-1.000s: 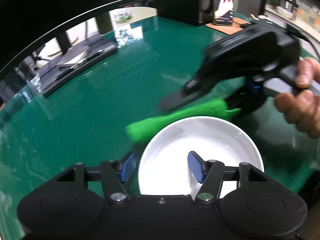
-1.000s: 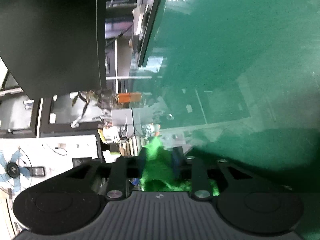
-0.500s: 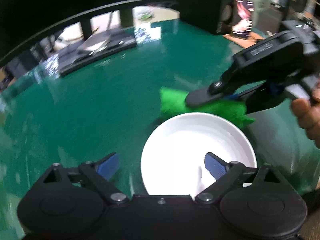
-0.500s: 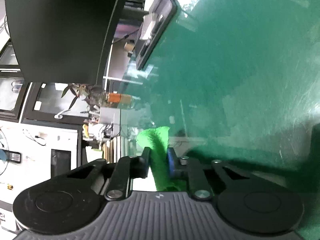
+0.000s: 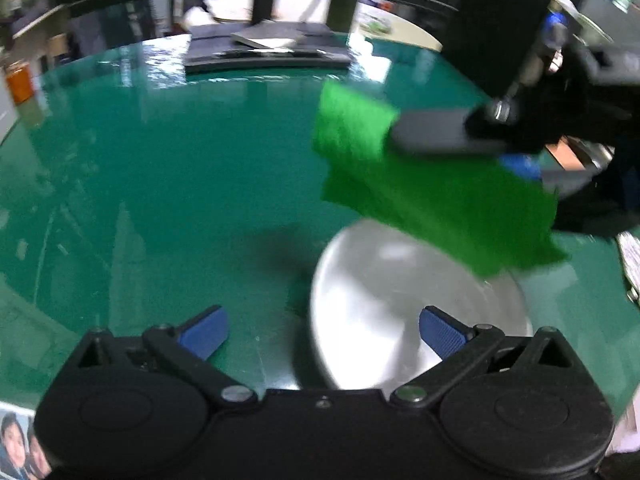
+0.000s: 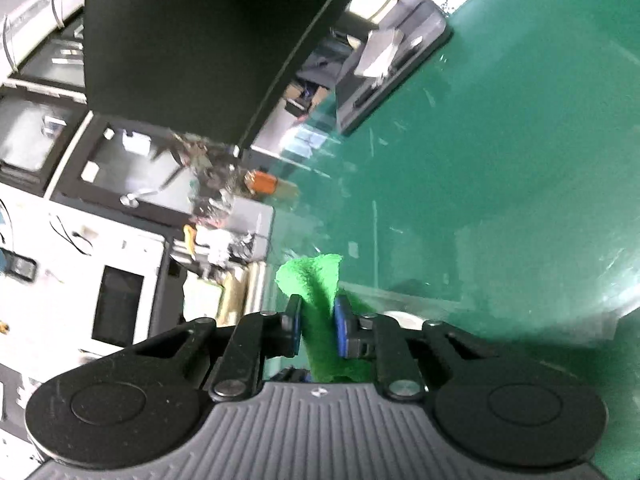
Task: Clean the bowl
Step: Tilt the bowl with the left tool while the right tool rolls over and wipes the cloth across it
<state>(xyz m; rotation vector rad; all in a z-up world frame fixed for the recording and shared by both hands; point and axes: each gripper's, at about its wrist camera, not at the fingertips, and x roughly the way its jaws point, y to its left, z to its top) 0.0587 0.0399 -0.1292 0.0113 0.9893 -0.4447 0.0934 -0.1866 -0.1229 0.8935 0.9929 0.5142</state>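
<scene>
A white bowl (image 5: 400, 312) sits on the green table (image 5: 160, 184), low and right of centre in the left wrist view. My left gripper (image 5: 320, 330) is open, its right blue pad (image 5: 442, 332) over the bowl and its left pad (image 5: 204, 330) over the table. A bright green cloth (image 5: 432, 196) hangs over the bowl's far rim, pinched by my right gripper (image 5: 448, 148), which reaches in from the right. In the right wrist view my right gripper (image 6: 318, 326) is shut on the green cloth (image 6: 316, 300); a sliver of the bowl (image 6: 404, 318) shows behind its fingers.
A dark tray with papers (image 5: 264, 50) lies at the table's far edge, also the dark tray (image 6: 384, 68) in the right wrist view. A black box (image 5: 500, 20) stands at the back right. An orange object (image 5: 20, 80) sits at the far left edge.
My left gripper opened wide and let go of the bowl's rim. The right gripper lifted the green cloth off the table and carried it over the bowl's far side.
</scene>
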